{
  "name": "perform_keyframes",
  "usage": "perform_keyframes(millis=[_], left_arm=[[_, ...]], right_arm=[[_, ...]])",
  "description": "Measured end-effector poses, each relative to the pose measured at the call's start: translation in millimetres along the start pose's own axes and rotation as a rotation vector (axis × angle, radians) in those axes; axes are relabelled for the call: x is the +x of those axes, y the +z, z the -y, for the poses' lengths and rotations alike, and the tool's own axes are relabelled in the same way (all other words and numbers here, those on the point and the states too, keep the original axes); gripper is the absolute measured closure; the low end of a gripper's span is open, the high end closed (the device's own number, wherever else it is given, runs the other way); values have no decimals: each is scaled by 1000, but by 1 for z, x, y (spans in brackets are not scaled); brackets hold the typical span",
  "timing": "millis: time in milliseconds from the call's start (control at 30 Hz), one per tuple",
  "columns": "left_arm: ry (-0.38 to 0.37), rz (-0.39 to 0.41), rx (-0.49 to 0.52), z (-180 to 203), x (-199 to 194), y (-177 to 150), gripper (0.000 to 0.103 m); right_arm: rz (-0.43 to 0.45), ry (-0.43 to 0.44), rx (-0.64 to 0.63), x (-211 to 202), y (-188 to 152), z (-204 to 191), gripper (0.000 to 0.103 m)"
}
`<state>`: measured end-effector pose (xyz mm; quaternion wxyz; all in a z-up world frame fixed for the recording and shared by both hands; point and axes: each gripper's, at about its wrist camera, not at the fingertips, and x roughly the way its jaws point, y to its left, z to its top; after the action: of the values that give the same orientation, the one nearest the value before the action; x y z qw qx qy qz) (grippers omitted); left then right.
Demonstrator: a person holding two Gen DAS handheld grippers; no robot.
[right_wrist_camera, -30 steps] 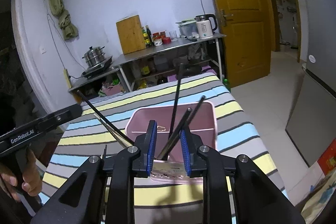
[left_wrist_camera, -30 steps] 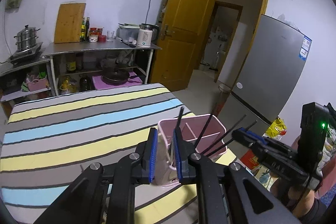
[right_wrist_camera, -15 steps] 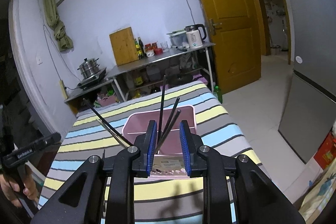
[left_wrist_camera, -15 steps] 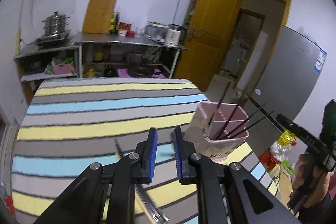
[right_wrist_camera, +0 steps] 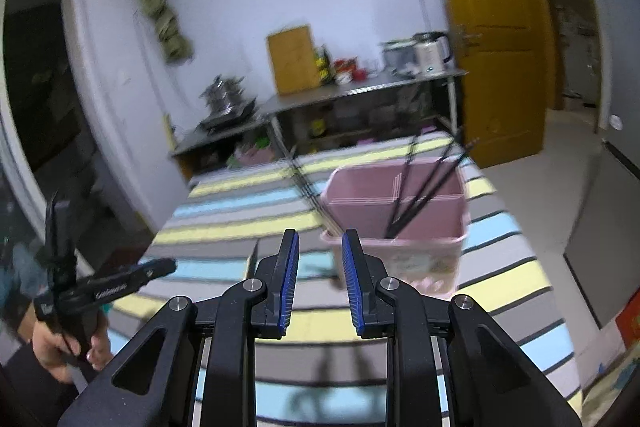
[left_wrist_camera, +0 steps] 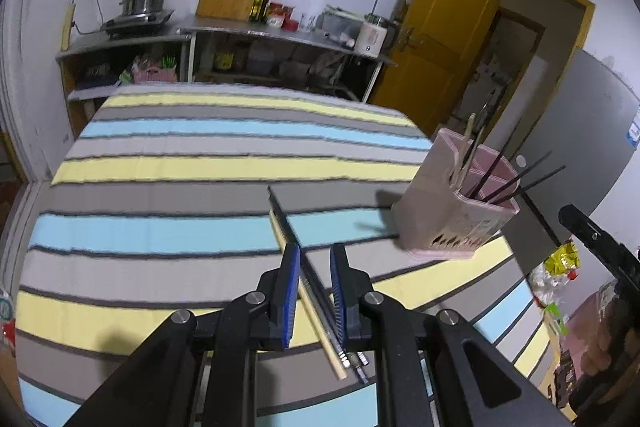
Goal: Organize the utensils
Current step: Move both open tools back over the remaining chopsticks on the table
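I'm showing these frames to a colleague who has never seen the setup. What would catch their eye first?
Probably the striped tablecloth in yellow, blue and grey that fills the middle of both views. Next, the pink utensil holder near the table's right edge, with dark chopsticks fanning out of it. Then the loose chopsticks lying on the cloth, running between the fingers of the left gripper.

Striped tabletop (left_wrist_camera: 192, 187) mostly bare; obstacles: pink caddy (left_wrist_camera: 452, 215) at right edge, chopsticks (left_wrist_camera: 296, 251) mid-table.
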<state>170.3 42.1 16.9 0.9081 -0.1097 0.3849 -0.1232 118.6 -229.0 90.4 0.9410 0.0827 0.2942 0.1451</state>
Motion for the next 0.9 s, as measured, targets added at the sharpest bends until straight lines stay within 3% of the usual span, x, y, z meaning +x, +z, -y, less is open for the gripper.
perform_keyframes(millis=[133, 200, 267, 533, 767, 900], left_arm=[[17, -51, -15, -9, 21, -13, 86], [25, -79, -26, -12, 34, -20, 75], [29, -104, -39, -15, 46, -28, 71], [56, -178, -28, -13, 83, -47, 65], [73, -162, -1, -5, 91, -47, 56], [145, -138, 76, 6, 96, -49, 53]], right_arm=[[-77, 41, -29, 23, -18, -13, 80], [-107, 55, -38, 30, -26, -16, 80], [-129, 66, -48, 37, -31, -18, 80], [-202, 88, -72, 62, -45, -24, 80], [-238, 93, -79, 75, -54, -29, 80], [-253, 96, -81, 82, -52, -29, 80]])
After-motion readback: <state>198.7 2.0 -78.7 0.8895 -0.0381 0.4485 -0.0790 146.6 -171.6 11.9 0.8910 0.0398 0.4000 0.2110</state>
